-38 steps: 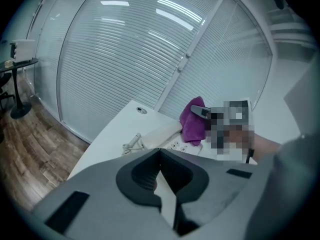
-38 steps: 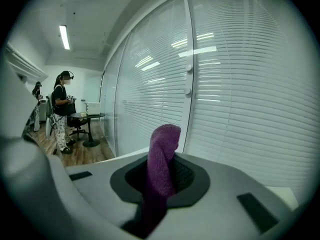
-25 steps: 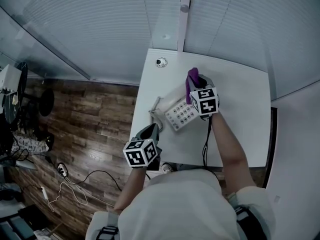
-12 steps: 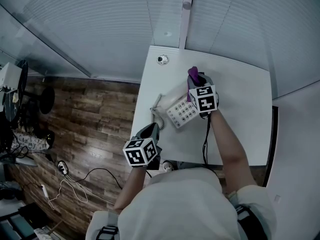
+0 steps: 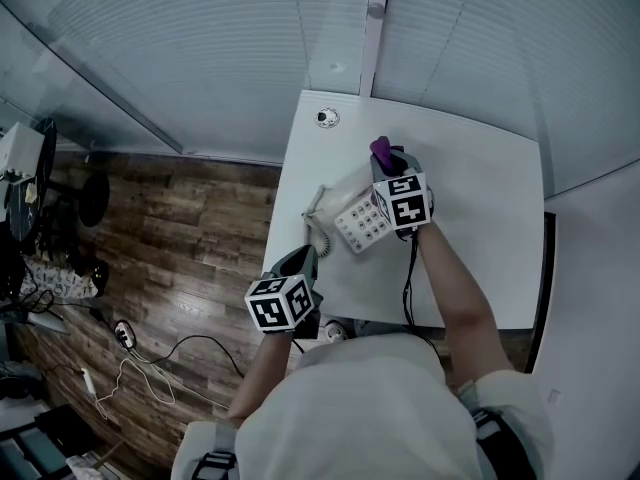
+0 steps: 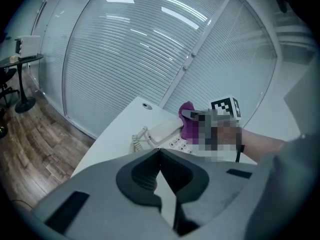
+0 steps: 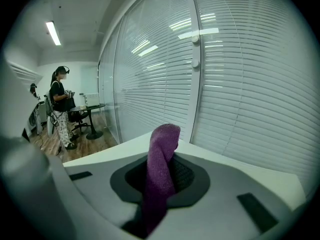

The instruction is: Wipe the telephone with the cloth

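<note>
I'm holding my right claw [image 7: 160, 180] clamped on a purple knitted cloth [image 7: 161, 146]. The cloth's free end is sticking out past the fingertips and curling over. The head view is showing that claw hovering over the far end of the white push-button desk telephone [image 5: 361, 225]. The telephone is lying just under and behind the fingertips, with its keypad facing up. The cloth is hanging against the telephone's upper casing, though I cannot tell whether it is actually pressing there.

My left claw [image 6: 161, 165] is sitting with its jaws together and nothing between them. It is hanging over the near left corner of the white table [image 5: 485, 238]. The telephone is lying ahead of this claw and a little to its right, well apart from it. The telephone's coiled cord [image 5: 319, 238] is trailing off the side nearest this claw.
</note>
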`<state>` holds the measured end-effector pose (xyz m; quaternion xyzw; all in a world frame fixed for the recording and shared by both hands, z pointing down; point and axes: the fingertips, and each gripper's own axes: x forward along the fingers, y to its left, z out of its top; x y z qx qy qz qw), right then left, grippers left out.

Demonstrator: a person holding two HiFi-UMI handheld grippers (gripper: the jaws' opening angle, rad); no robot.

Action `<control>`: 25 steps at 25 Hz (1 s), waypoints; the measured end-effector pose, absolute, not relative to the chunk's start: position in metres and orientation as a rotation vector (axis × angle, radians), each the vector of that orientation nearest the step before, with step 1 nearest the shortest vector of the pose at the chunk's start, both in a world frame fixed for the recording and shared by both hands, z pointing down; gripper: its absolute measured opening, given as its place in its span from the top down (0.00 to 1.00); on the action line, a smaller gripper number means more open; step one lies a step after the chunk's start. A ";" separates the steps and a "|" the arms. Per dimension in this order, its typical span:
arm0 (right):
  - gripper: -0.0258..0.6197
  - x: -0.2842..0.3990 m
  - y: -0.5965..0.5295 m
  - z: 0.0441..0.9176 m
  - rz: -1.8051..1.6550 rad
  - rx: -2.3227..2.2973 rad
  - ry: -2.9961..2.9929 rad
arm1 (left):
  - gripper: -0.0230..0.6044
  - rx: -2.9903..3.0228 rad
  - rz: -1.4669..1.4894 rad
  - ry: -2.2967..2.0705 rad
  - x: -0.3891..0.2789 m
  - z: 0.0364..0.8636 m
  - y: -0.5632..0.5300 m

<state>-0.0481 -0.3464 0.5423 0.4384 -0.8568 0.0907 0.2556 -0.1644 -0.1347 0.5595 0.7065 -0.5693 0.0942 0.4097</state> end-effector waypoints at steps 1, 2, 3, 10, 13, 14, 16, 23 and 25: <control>0.87 -0.050 -0.344 0.542 0.247 1.186 -2.329 | 0.93 1.779 0.236 -1.434 -0.165 0.559 -0.134; 0.87 -0.051 -0.342 0.541 0.247 1.180 -2.332 | 0.93 1.778 0.235 -1.434 -0.165 0.559 -0.132; 0.87 -0.053 -0.340 0.541 0.247 1.173 -2.336 | 0.93 1.777 0.234 -1.434 -0.165 0.559 -0.131; 0.87 -0.067 -0.326 0.542 0.236 1.133 -2.358 | 0.93 1.770 0.231 -1.444 -0.168 0.559 -0.123; 0.87 -0.074 -0.320 0.541 0.224 1.113 -2.366 | 0.93 1.764 0.230 -1.449 -0.169 0.557 -0.119; 0.87 -0.075 -0.318 0.542 0.224 1.107 -2.368 | 0.93 1.762 0.229 -1.451 -0.170 0.558 -0.118; 0.87 -0.078 -0.315 0.543 0.225 1.096 -2.373 | 0.93 1.759 0.227 -1.451 -0.170 0.559 -0.116; 0.87 -0.089 -0.303 0.545 0.228 1.061 -2.385 | 0.93 1.752 0.222 -1.452 -0.171 0.558 -0.109; 0.87 -0.092 -0.300 0.546 0.231 1.049 -2.391 | 0.93 1.748 0.219 -1.456 -0.172 0.558 -0.107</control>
